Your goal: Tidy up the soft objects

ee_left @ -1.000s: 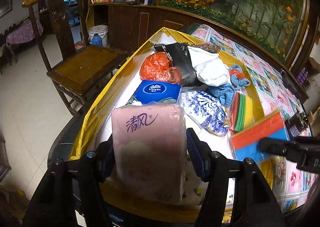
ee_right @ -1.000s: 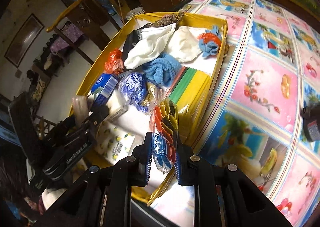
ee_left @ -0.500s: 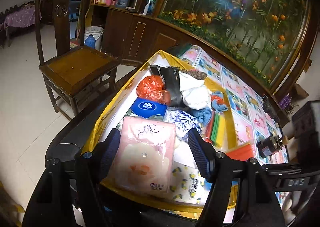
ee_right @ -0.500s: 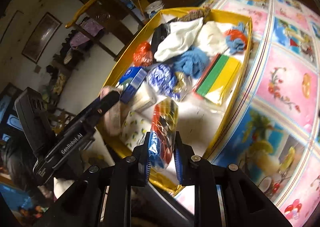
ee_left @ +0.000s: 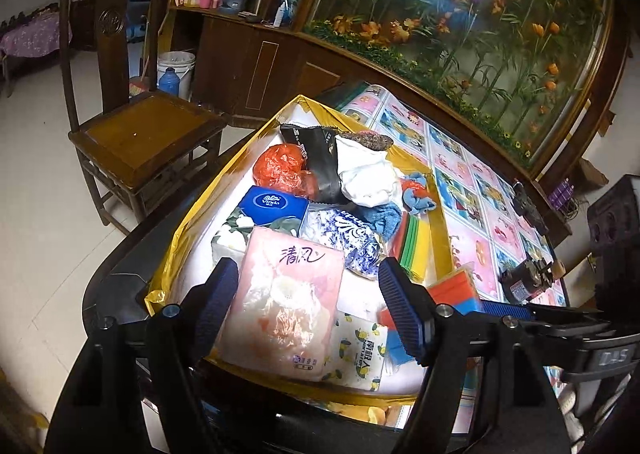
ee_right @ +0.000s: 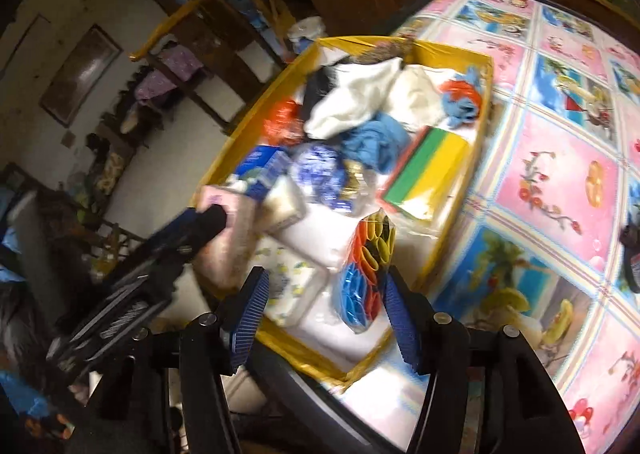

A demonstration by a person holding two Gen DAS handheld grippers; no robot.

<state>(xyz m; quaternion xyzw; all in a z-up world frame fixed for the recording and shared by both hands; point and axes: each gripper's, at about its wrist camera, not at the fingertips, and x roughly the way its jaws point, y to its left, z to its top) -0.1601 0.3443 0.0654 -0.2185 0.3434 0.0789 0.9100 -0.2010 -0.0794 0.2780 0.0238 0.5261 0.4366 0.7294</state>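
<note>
A yellow box (ee_left: 180, 230) on the table holds several soft things. A pink tissue pack (ee_left: 288, 302) lies at its near end, on a lemon-print pack (ee_left: 360, 350). My left gripper (ee_left: 308, 274) straddles the pink pack with its jaws opening, and the right pad stands clear of it. A clear bag of red, yellow and blue cloths (ee_right: 366, 270) rests in the near corner of the box (ee_right: 480, 134). Around the bag, my right gripper (ee_right: 326, 282) has its jaws opening, neither pad pressing on it. The left gripper (ee_right: 200, 222) shows blurred at the left.
Further in the box lie a blue tissue box (ee_left: 272, 204), an orange plastic bag (ee_left: 280, 166), white cloth (ee_left: 368, 174), a blue towel (ee_left: 384, 218) and flat coloured sponges (ee_left: 416, 242). A wooden chair (ee_left: 140, 134) stands left. The cartoon tablecloth (ee_right: 560, 182) spreads right, with small black objects (ee_left: 528, 278).
The right jaws went from shut on the cloth bag to wide apart, leaving it in the box. The left jaws widened off the pink pack and the left gripper drew back and up.
</note>
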